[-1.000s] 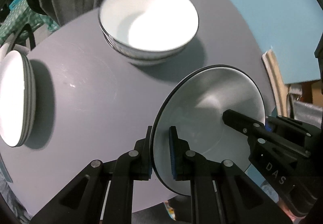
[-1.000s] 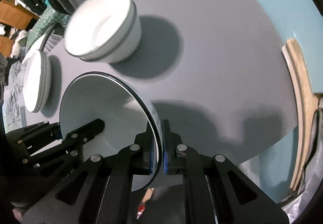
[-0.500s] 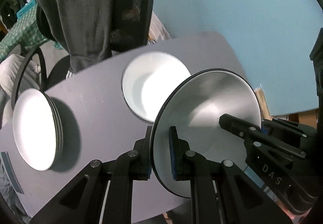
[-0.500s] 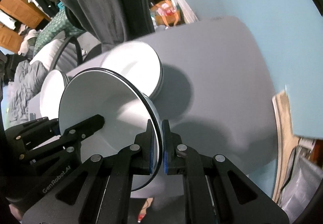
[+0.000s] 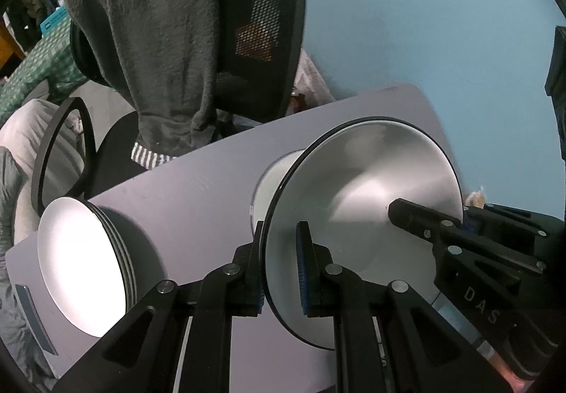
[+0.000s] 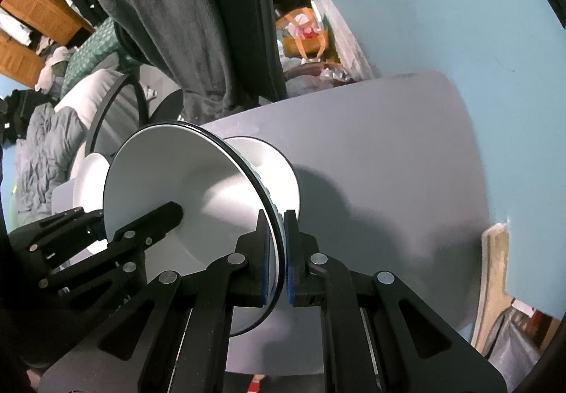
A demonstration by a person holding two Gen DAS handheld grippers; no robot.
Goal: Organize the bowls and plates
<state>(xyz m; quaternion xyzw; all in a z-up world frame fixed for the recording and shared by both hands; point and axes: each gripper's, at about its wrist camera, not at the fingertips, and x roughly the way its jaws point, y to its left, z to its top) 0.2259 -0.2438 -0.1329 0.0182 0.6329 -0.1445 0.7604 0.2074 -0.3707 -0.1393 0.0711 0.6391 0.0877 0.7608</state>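
Both grippers hold one white bowl with a dark rim (image 5: pixel 364 194), also in the right wrist view (image 6: pixel 198 187), in the air above the grey table (image 5: pixel 198 201). My left gripper (image 5: pixel 281 262) is shut on its left rim. My right gripper (image 6: pixel 277 251) is shut on its right rim. The right gripper also shows in the left wrist view (image 5: pixel 424 223), and the left gripper in the right wrist view (image 6: pixel 141 230). A stack of white bowls (image 6: pixel 279 173) stands on the table just behind the held bowl, mostly hidden by it. A stack of white plates (image 5: pixel 81 265) lies at the table's left.
An office chair with a dark grey garment over its back (image 5: pixel 169 39) stands behind the table. A blue wall (image 5: pixel 424 21) is at the right. A wooden board (image 6: pixel 495 272) leans past the table's right edge (image 6: pixel 474 180).
Both grippers have risen with the bowl and tilted up, so the table and stacks have dropped lower in view. The held bowl now covers most of the bowl stack.
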